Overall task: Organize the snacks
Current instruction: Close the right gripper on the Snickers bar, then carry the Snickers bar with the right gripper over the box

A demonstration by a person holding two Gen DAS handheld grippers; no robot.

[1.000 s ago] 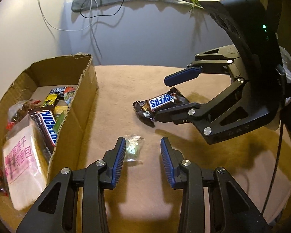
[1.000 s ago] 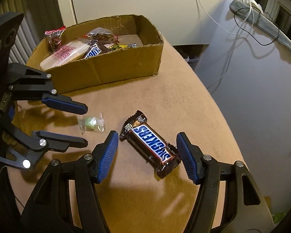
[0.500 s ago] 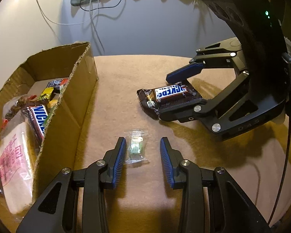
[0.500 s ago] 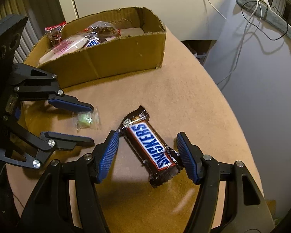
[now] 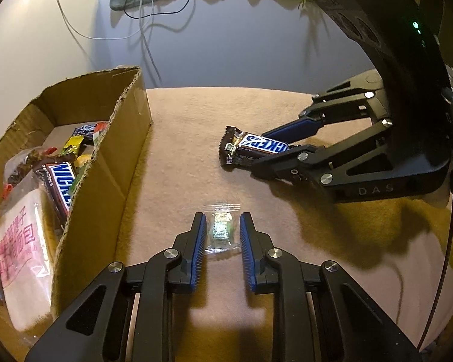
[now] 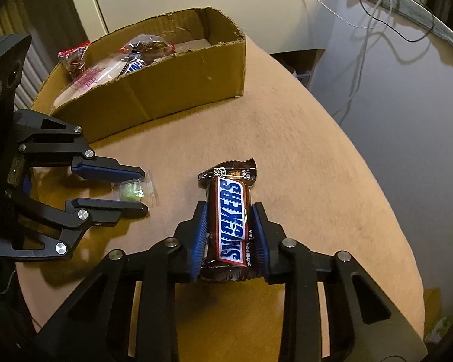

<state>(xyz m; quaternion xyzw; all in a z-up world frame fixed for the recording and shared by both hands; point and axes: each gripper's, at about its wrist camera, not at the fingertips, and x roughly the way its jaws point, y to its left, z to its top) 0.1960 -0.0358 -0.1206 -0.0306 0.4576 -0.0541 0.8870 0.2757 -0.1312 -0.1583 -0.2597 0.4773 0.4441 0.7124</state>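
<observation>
My right gripper (image 6: 229, 214) is shut on a Snickers bar (image 6: 231, 211), pads pressed on both long sides; it also shows in the left wrist view (image 5: 256, 147). My left gripper (image 5: 220, 226) has its blue pads close on either side of a small clear-wrapped green candy (image 5: 221, 227) lying on the tan table; the wrapper edges touch the pads, with a narrow gap beside the candy itself. The candy also shows in the right wrist view (image 6: 133, 190). A cardboard box (image 5: 105, 178) at the left holds several snacks, among them another Snickers (image 5: 62, 185) and a white bread pack (image 5: 18, 241).
The round tan table (image 6: 317, 181) drops off at its right and far edges. A purple-grey wall with hanging cables (image 5: 142, 21) stands behind it. The box (image 6: 172, 90) sits at the table's far left in the right wrist view.
My right gripper has closed on the Snickers bar, turning it in line with the fingers. My left gripper has moved forward around the candy and its jaws have narrowed onto it.
</observation>
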